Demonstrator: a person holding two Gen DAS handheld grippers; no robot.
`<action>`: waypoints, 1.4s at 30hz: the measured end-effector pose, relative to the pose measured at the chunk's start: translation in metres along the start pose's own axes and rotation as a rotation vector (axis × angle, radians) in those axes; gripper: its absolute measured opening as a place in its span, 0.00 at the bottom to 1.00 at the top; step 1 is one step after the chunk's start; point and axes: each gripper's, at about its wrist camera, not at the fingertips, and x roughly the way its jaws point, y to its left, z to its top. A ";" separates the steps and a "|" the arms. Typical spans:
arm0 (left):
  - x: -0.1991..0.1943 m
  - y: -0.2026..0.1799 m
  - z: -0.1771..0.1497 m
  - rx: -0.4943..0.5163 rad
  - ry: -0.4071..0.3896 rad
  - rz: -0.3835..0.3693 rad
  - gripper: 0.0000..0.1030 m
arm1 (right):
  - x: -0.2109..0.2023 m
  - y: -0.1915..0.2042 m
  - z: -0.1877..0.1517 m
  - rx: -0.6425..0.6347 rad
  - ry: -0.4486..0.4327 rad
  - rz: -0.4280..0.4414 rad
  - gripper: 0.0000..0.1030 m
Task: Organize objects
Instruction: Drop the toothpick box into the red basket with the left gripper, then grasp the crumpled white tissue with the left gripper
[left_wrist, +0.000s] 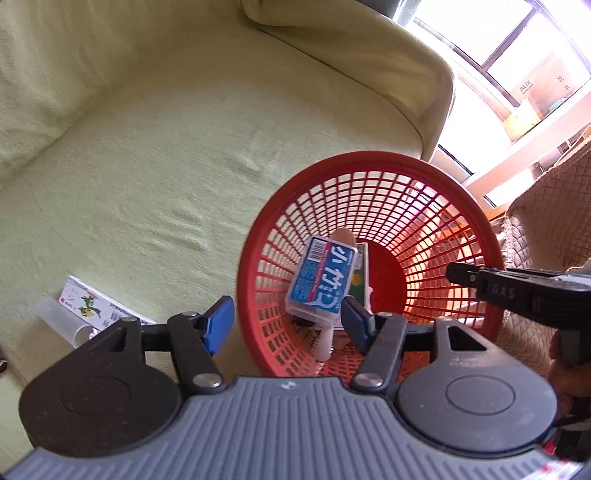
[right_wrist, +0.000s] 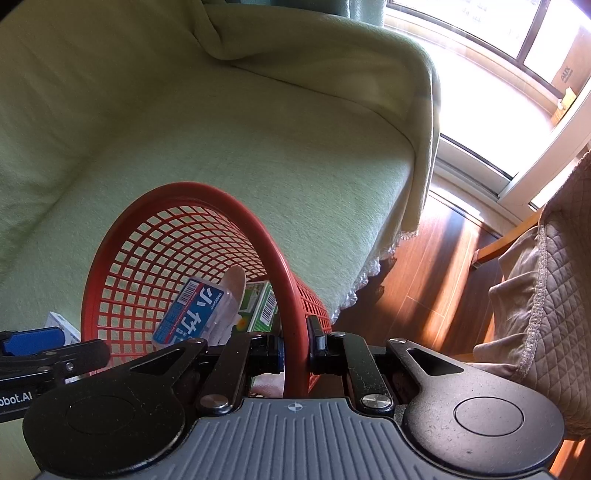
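Two grippers working a green-covered sofa. My right gripper has its fingers pinched tight on the rim of the red basket, one finger inside the wall and one outside, holding it tipped so the mouth faces me. My left gripper has its fingers about half open with nothing pressed between the pads; its right finger sits inside the basket mouth, its left finger outside the rim.

Already in the basket, just ahead of the left fingers: a blue floss-pick box leaning on end, a green carton behind it, and something pale and rounded behind those, which I cannot identify.

Left of the left fingers, on the sofa cover, well clear of the basket: a white carton with a cartoon print, and touching it a translucent tube.

Handling, my judgement: both look light. The carton is thin card, stiff along its edges but crushable on the broad faces, so I would close across the narrow width. The tube is smooth, round, likely to roll or slip; take it mid-length, squarely. The basket's lattice is flexible plastic, and only the solid rim looks fit for gripping.
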 end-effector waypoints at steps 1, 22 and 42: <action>-0.002 0.006 -0.002 -0.006 -0.005 0.015 0.57 | 0.000 0.000 0.000 0.002 0.001 0.000 0.08; -0.010 0.161 -0.080 -0.252 0.016 0.307 0.56 | -0.003 0.003 -0.007 0.027 0.018 -0.017 0.08; 0.069 0.181 -0.091 -0.267 0.068 0.251 0.51 | -0.007 0.007 -0.006 0.069 0.034 -0.035 0.08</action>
